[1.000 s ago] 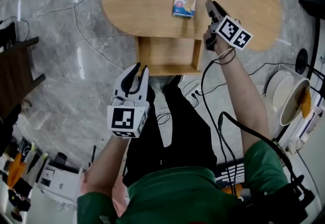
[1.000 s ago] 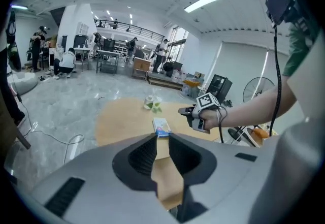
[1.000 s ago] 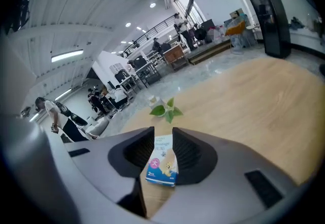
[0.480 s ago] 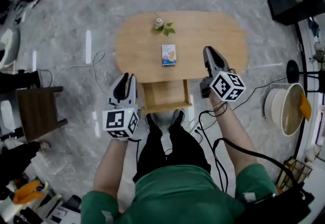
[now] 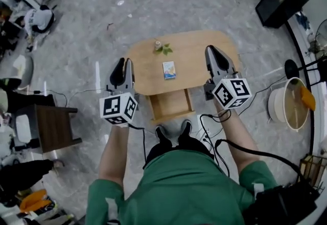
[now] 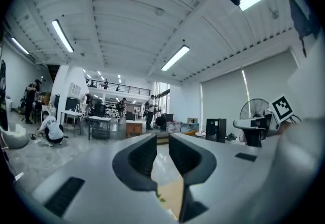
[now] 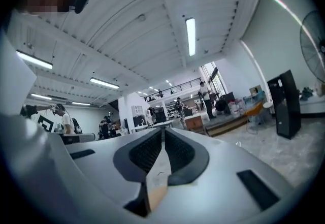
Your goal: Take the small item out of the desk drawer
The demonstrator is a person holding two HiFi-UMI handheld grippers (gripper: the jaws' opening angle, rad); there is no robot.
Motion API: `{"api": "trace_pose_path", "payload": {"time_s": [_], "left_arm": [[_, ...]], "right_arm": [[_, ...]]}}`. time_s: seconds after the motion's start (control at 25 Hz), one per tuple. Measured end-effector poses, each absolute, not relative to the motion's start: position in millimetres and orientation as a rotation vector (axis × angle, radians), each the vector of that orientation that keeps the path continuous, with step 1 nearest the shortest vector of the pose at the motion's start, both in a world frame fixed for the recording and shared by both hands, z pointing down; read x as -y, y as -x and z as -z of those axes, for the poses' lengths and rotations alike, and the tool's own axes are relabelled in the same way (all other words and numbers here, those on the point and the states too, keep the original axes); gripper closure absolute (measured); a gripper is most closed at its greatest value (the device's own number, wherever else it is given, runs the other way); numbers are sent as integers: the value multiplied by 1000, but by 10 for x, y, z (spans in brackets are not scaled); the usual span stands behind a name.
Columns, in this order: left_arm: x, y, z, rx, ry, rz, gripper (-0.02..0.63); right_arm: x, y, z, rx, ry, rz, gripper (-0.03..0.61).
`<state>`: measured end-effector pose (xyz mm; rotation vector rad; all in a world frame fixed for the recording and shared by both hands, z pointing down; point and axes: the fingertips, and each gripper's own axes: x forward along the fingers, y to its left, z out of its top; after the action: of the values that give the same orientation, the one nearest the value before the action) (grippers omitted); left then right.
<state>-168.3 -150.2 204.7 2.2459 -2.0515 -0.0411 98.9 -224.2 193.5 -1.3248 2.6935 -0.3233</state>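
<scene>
The small box (image 5: pixel 169 69) lies on top of the desk (image 5: pixel 204 73), behind the open drawer (image 5: pixel 171 105), so we judge the take-out step done. We hold both grippers level above the desk's near edge: the left gripper (image 5: pixel 121 63) shows a narrow empty gap, and the right gripper (image 5: pixel 213 53) has just been closing, its tips meeting on nothing. At most, we next reach down and push the drawer in.

Light: bright and even, pouring from long white ceiling strip lights (image 6: pixel 62 36) overhead.
Glare: white streaks right there on the glossy grey marble floor (image 5: pixel 97 73).
Shadows: soft, barely any.
Edges: heavy fisheye bend, black corners in both gripper views.
Focus: white plastic left gripper (image 6: pixel 162 141) soft up close.
</scene>
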Motion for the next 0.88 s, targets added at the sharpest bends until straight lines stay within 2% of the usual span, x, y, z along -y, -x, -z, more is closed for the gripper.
{"api": "trace_pose_path", "payload": {"time_s": [0.2,0.4,0.88], "left_arm": [[1338,1496,-1291,2079,-2366,142,528],[1167,1288,-851,2075,-2438,252,528],[997,959,-642,1990,-2539,293,528]], "right_arm": [[1868,-1007,-1171,-2687,1305,31,545],[1519,-1017,-761,-2690,1273,-157,545],[1232,-1168,-525,-2642,1392,-320,551]]}}
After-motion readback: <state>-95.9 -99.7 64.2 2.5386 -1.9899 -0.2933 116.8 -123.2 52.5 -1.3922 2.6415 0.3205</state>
